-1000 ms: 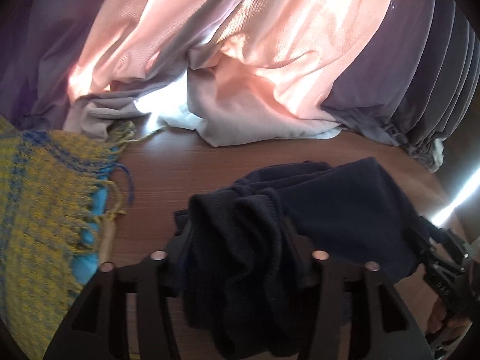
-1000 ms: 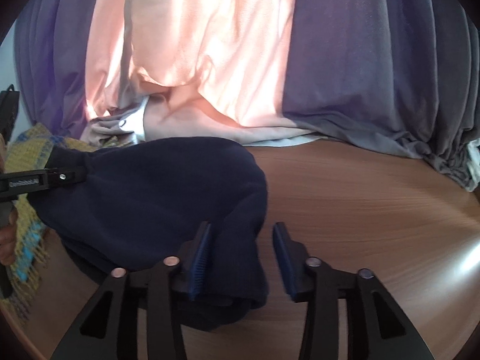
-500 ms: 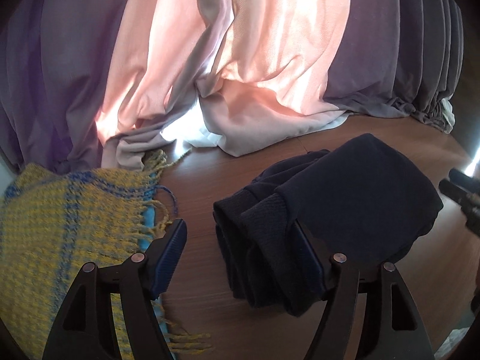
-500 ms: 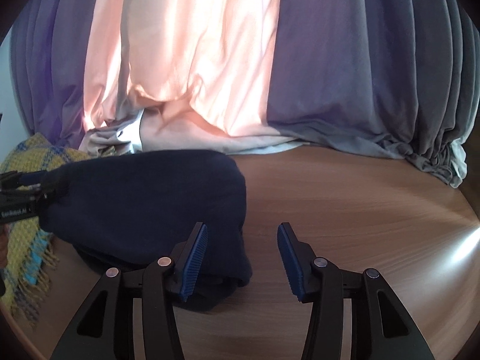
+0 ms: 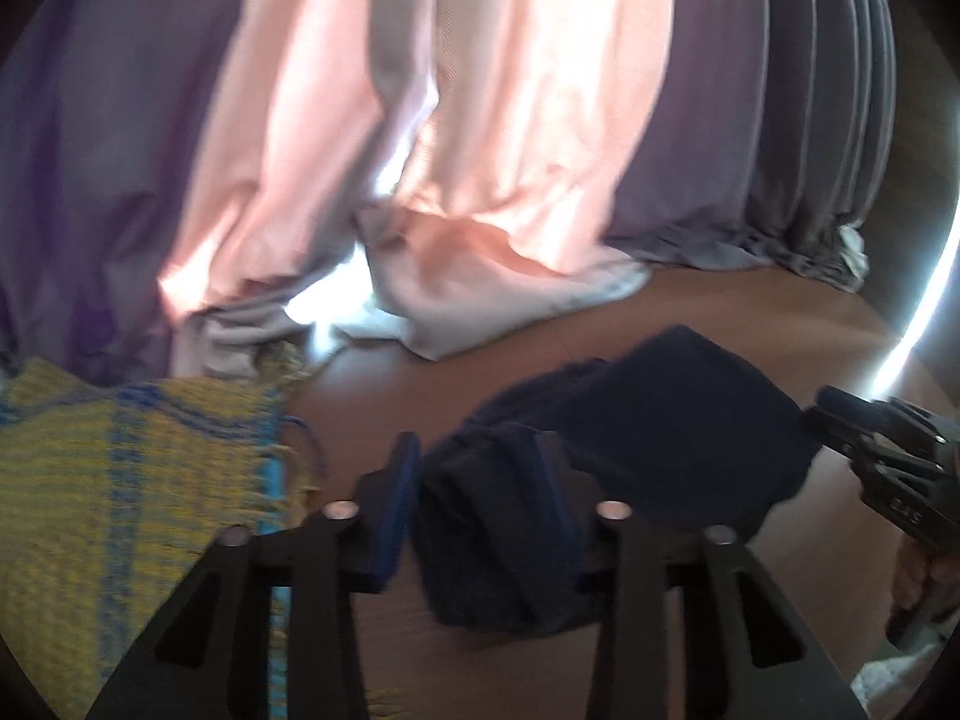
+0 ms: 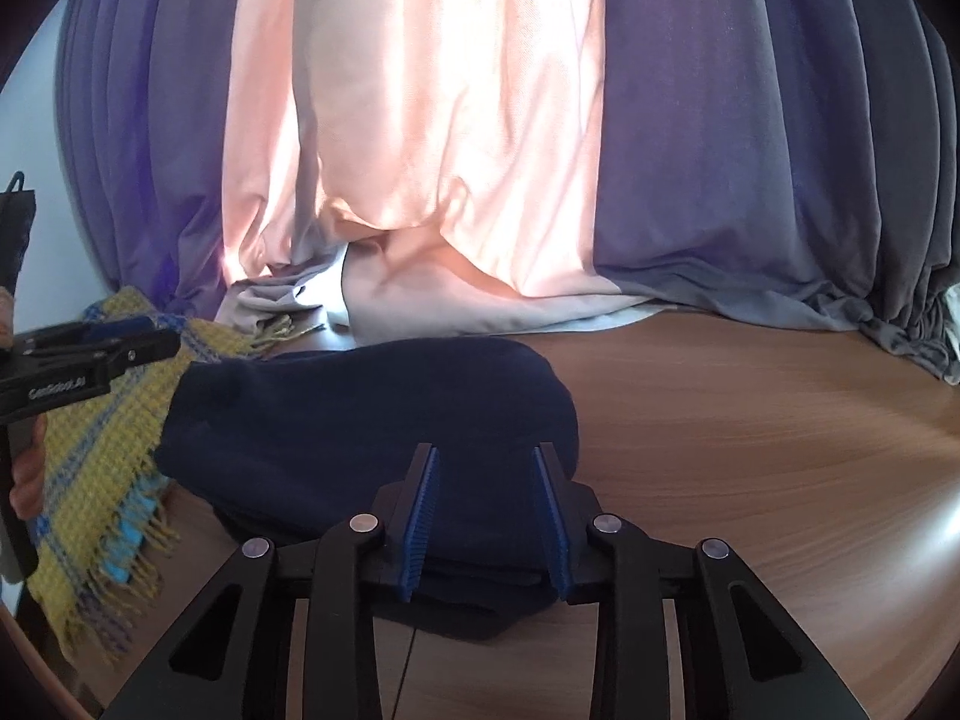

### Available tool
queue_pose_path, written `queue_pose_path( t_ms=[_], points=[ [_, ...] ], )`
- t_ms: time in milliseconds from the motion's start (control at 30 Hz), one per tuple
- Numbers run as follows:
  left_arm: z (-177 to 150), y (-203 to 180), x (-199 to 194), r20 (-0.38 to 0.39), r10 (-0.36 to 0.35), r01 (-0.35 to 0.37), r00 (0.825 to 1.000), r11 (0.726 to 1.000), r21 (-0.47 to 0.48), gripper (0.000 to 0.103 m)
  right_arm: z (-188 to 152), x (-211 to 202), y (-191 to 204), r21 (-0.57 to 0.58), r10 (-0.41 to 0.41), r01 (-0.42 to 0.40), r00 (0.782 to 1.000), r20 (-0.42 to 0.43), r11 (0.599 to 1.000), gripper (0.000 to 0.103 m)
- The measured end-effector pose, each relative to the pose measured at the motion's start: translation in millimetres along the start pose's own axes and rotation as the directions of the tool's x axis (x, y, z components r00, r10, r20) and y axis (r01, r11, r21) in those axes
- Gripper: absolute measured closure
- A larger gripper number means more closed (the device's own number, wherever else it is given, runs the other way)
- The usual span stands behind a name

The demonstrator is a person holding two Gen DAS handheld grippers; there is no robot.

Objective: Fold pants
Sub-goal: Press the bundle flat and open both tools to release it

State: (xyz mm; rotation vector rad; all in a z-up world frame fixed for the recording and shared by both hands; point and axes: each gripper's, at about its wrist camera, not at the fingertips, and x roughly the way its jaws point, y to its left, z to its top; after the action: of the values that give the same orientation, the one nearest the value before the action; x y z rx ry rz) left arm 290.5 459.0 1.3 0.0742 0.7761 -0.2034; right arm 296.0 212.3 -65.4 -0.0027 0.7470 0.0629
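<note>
The dark navy pants (image 6: 372, 420) lie folded in a thick bundle on the wooden table (image 6: 750, 432). In the left wrist view the pants (image 5: 660, 438) sit ahead, with their near end between the fingers of my left gripper (image 5: 474, 498), whose jaws stand apart around the cloth without pinching it. My right gripper (image 6: 486, 516) is open, its blue pads on either side of the bundle's near end, just above it. The left gripper shows in the right wrist view (image 6: 102, 354) at the far left, the right gripper in the left wrist view (image 5: 888, 456) at the far right.
A yellow and blue woven scarf (image 5: 120, 480) with fringe lies left of the pants; it also shows in the right wrist view (image 6: 102, 450). Pink and grey curtains (image 6: 432, 150) hang behind and pool on the table's back edge.
My left gripper let go of the pants, opened wide, pulled back, then narrowed around the bundle's end. My right gripper shifted left over the bundle. The pants now lie flat on the table.
</note>
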Motion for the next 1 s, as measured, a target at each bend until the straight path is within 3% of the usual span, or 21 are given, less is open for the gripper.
queue_pose_path(
  t_ms=[167, 333, 500, 567, 733, 833, 1000],
  points=[
    [-13, 10, 46, -0.092, 0.009, -0.013, 0.996, 0.999, -0.051, 0.074, -6, 18, -9, 0.05, -0.032, 0.035, 0.998, -0.051, 0.998, 0.074],
    [-26, 18, 61, -0.087, -0.02, 0.009, 0.996, 0.992, -0.125, 0.072, -16, 43, -15, 0.093, -0.081, 0.095, 0.987, -0.141, 0.991, 0.074],
    [-34, 19, 56, -0.084, 0.015, -0.024, 0.996, 0.993, -0.112, 0.058, -25, 47, -12, 0.044, -0.11, 0.117, 0.985, -0.135, 0.992, 0.074],
    [-32, 18, 48, -0.086, 0.06, -0.068, 0.995, 0.993, -0.092, 0.05, -26, 45, -12, 0.039, -0.115, 0.121, 0.985, -0.132, 0.992, 0.074],
    [-36, 10, 24, -0.074, 0.192, -0.192, 0.979, 0.981, 0.004, 0.047, -22, 34, -9, 0.015, -0.119, 0.122, 0.984, -0.133, 0.992, 0.073],
    [-46, 9, 17, -0.091, 0.207, -0.205, 0.974, 0.978, 0.031, 0.047, -25, 26, -10, 0.018, -0.116, 0.12, 0.983, -0.142, 0.993, 0.072],
    [-57, 3, 0, -0.084, 0.215, -0.216, 0.973, 0.976, -0.009, 0.047, -31, 16, -7, 0.008, -0.105, 0.108, 0.984, -0.142, 0.994, 0.072]
  ],
)
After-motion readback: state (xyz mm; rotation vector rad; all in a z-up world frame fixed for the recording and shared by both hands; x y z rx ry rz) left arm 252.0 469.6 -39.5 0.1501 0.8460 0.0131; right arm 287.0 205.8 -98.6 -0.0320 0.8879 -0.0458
